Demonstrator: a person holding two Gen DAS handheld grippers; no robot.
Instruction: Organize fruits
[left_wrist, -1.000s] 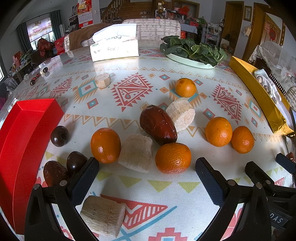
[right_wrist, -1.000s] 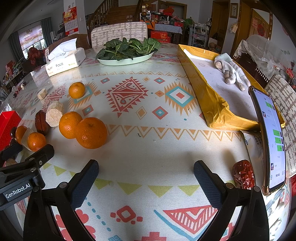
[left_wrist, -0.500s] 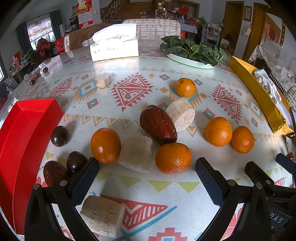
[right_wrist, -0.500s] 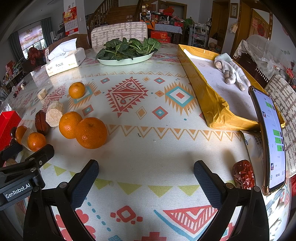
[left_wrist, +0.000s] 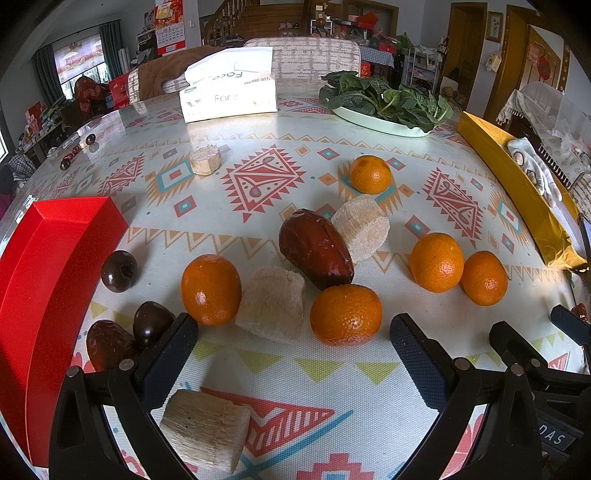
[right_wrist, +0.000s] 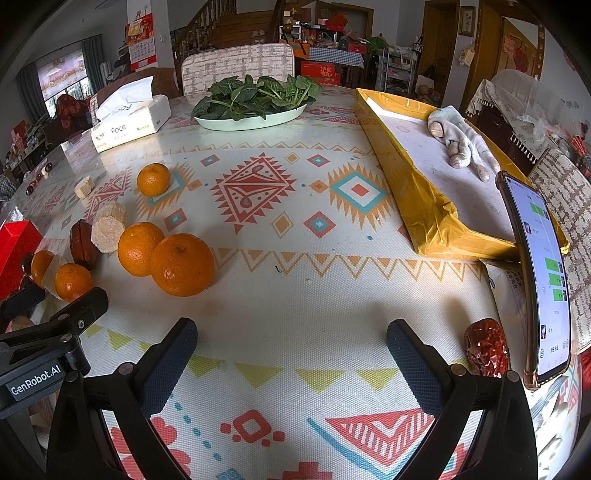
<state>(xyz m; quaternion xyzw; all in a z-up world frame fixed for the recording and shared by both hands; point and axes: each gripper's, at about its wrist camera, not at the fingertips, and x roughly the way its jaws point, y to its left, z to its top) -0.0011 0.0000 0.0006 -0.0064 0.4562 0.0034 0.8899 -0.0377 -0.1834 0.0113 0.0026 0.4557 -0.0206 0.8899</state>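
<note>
Worktop (right_wrist: 295, 302): woven cloth-like cover, matt, fine-textured print; far edge glossy, reflective. Oranges (left_wrist: 345, 314): pitted peel, slight sheen. Large date (left_wrist: 314, 249): smooth, glossy skin. Wrinkled date (right_wrist: 485, 347): rough, creased skin. Cut cane pieces (left_wrist: 271, 302): fibrous, dry, matt. Red box (left_wrist: 40, 266): smooth card, satin. Yellow tray (right_wrist: 417, 192): shiny crinkled foil-like wrap. Tissue pack (left_wrist: 229, 98): glossy plastic film. Gripper pads (right_wrist: 410, 363): dark, stippled rubber-like; arms matt black plastic, metal rivets.

We hold the left gripper (left_wrist: 293, 354) low and level, its two fingers spread wide with nothing between them. Our right gripper (right_wrist: 291, 354) sits just beside it, likewise spread wide and gripping nothing.
</note>
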